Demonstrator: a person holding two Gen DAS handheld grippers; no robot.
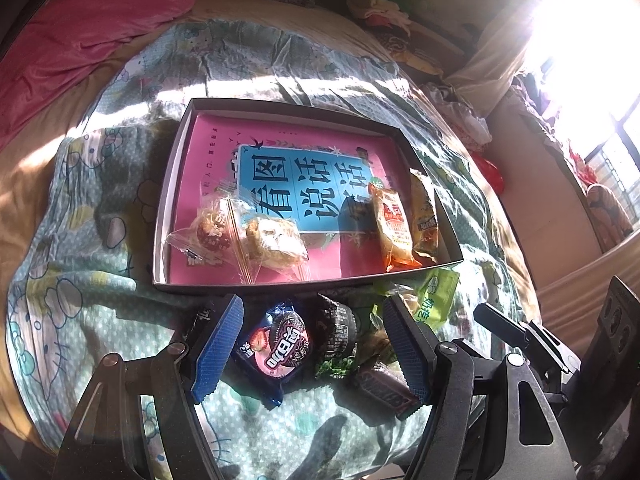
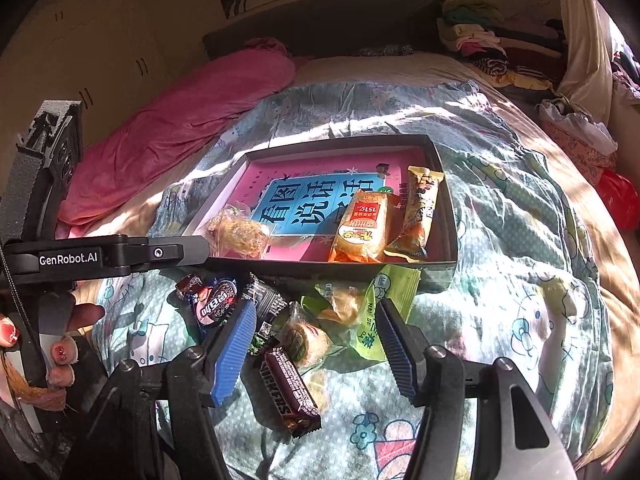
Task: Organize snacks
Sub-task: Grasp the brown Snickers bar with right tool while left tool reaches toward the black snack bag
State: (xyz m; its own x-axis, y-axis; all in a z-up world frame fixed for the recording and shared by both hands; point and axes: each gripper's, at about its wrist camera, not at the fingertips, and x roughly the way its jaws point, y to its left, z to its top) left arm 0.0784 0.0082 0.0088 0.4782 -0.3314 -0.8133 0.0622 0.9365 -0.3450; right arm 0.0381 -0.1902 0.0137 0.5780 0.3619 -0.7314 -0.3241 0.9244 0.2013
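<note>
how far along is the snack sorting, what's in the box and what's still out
About halfway. Done: four packets lie in the box, including the orange packet. In hand: nothing; left tool and right tool are open above the pile. Left: Oreo pack, Snickers bar, green packet and others.

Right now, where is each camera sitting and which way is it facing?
Left wrist: on the left gripper, angled down at the Oreo pack and tray; both jaws open, right gripper's edge showing.
Right wrist: on the right gripper, angled down at the Snickers bar; open jaws, left gripper and hand showing.
Shared: tray, Oreo pack, Snickers bar, bedspread.
</note>
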